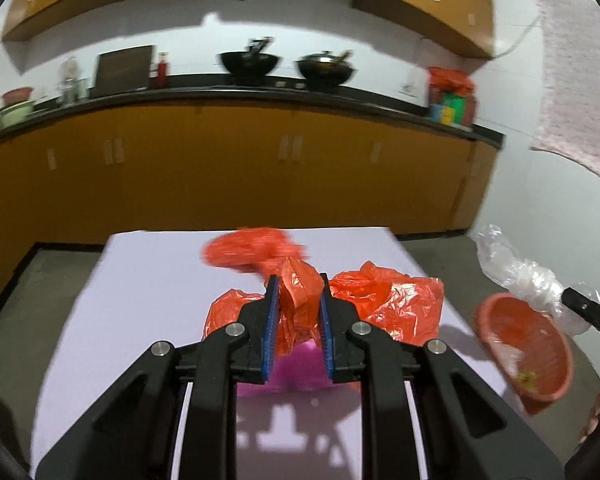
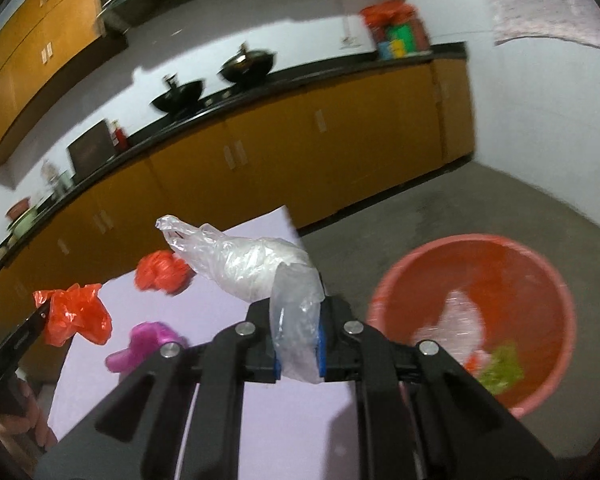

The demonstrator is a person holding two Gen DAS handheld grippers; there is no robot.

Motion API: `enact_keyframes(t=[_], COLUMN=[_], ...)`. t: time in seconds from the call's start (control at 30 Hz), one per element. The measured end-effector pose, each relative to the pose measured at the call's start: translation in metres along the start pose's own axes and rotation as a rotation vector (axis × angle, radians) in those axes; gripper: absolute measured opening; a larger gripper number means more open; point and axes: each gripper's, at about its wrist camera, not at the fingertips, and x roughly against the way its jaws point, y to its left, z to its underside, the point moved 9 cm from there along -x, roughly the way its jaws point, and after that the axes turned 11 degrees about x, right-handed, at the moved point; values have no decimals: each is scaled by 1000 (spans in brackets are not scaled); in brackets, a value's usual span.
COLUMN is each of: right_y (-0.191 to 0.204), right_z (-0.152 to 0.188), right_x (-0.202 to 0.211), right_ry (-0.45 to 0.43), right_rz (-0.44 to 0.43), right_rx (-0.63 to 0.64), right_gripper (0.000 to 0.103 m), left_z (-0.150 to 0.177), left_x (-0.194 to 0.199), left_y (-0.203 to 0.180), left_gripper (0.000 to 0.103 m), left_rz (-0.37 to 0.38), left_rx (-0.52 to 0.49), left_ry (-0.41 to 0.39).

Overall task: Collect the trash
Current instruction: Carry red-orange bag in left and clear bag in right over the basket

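Note:
My left gripper is shut on a crumpled orange plastic bag, lifted above the lavender table. In the right wrist view this orange bag hangs at the far left. My right gripper is shut on a clear plastic bag, held over the table's edge beside a red basin. The basin stands on the floor with some trash in it. A second orange bag and a magenta bag lie on the table.
Orange cabinets under a black counter with two woks run along the far wall. Grey floor surrounds the table. In the left wrist view the basin and the clear bag are at the right.

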Motion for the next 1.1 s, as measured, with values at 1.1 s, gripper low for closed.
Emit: enact_keyframes(t=[1.1], right_y=[-189], right_z=[49], right_x=[34], right_ry=[26], right_rz=[323], right_rx=[-188], right_gripper=[13], left_z=[112], left_x=[-57], left_y=[-252], left_gripper=[18], left_rz=[337], left_rx=[-241], left_ry=[214])
